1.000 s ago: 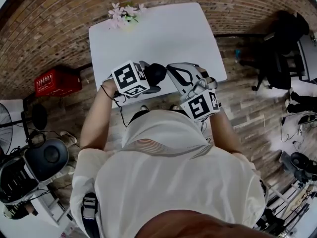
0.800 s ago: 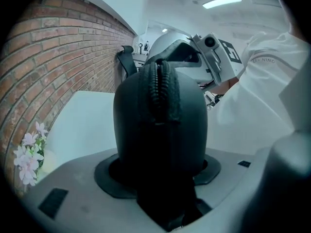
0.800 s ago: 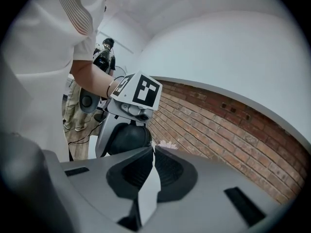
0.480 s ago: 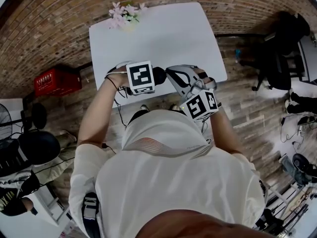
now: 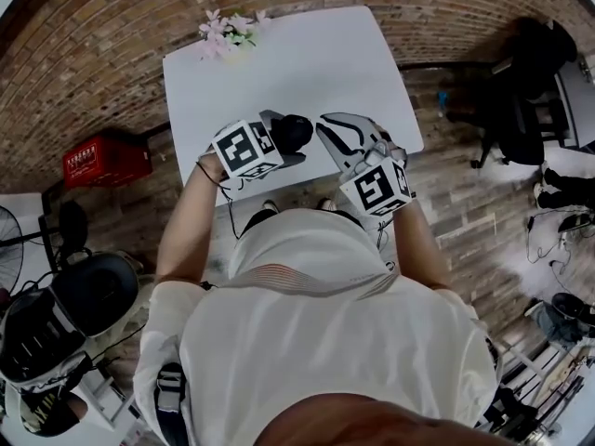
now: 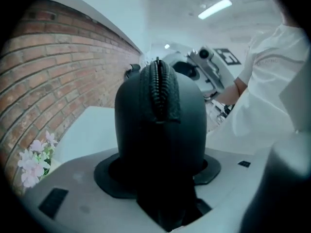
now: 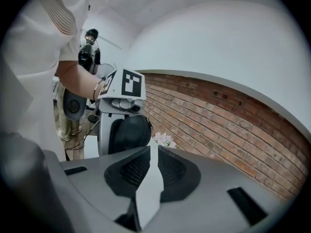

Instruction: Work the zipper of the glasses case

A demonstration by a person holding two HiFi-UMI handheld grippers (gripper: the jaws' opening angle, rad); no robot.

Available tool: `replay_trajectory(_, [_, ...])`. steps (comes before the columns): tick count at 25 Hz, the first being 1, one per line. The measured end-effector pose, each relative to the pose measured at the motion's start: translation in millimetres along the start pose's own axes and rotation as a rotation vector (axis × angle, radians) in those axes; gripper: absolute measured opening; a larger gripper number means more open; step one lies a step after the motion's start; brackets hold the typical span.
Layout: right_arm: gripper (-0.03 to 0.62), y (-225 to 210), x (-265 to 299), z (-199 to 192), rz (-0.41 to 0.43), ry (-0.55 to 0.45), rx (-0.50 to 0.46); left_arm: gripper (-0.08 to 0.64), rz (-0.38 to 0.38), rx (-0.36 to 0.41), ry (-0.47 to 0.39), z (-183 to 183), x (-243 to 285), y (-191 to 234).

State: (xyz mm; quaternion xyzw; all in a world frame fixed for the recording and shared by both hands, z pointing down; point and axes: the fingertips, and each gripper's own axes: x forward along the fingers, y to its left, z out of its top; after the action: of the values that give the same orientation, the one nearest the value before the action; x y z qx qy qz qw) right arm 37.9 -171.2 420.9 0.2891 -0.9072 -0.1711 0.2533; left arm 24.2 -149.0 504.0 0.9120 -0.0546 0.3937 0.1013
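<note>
The black glasses case (image 5: 294, 132) is held above the near edge of the white table (image 5: 288, 63), with my left gripper (image 5: 282, 144) shut on it. In the left gripper view the case (image 6: 158, 130) fills the middle and stands on end, its closed zipper (image 6: 158, 89) running up the side that faces me. My right gripper (image 5: 329, 124) is just right of the case, a little apart from it. Its jaws (image 7: 150, 152) are opening, with a narrow gap and nothing between them. The case (image 7: 130, 132) and the left gripper's marker cube (image 7: 125, 84) show beyond them.
Pink flowers (image 5: 225, 28) lie at the table's far left corner. A brick floor surrounds the table, with a red crate (image 5: 104, 155) at the left and dark chairs and gear (image 5: 521, 91) at the right. A person's white shirt (image 5: 325, 342) fills the lower head view.
The left gripper swung right with the case and its cube turned, then came back to the left. The right gripper stayed almost where it was.
</note>
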Motion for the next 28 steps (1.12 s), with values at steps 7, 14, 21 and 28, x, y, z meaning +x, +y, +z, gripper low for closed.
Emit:
replay_trajectory(7, [0.070,-64,26,-2,-0.159,-0.011,0.266,0.264,0.348,-0.188,-0.444,29,-79,88])
replay_trajectory(14, [0.052,-96,12,-11,-0.303,-0.047,0.437,0.264,0.668,-0.321,-0.684,21,-153,113])
replay_trajectory(21, [0.051,-117,-3,-15,-0.382,-0.111,0.579,0.264,0.926,-0.405,-0.827,-3,-207,100])
replay_trajectory(28, [0.051,-110,-7,-9,-0.383,-0.122,0.576,0.264,0.959,-0.438,-0.839,-17,-212,89])
